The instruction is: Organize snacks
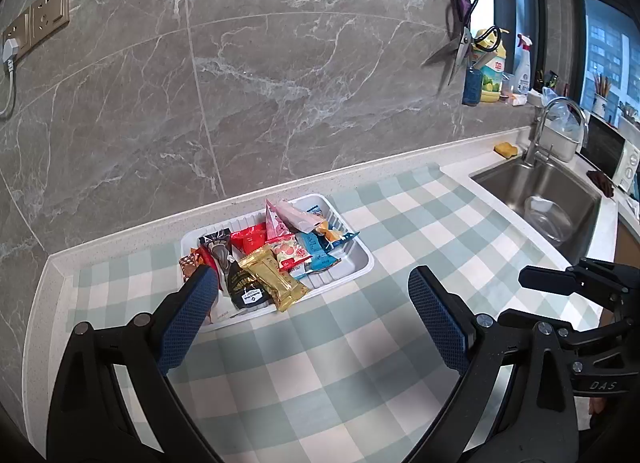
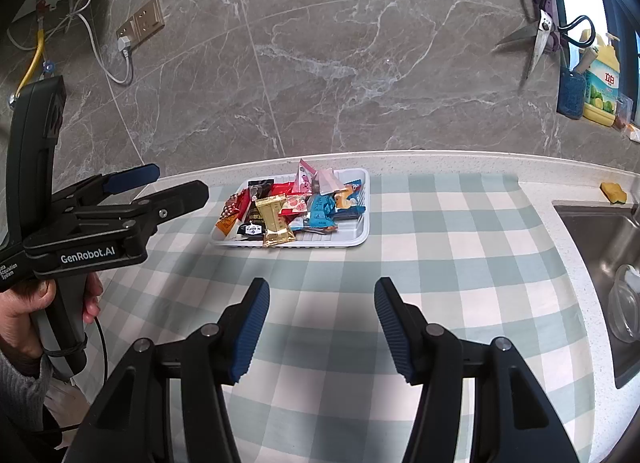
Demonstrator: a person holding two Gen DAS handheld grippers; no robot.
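Hovering nearest over the checked cloth [image 2: 440,223], right gripper [image 2: 322,295] and left gripper [image 1: 312,283], fingers spread wide, gripping nothing. Lying farther back near the wall, white tray [image 2: 352,241] piled with snack packets [image 2: 276,219], gold one hanging over the front rim.
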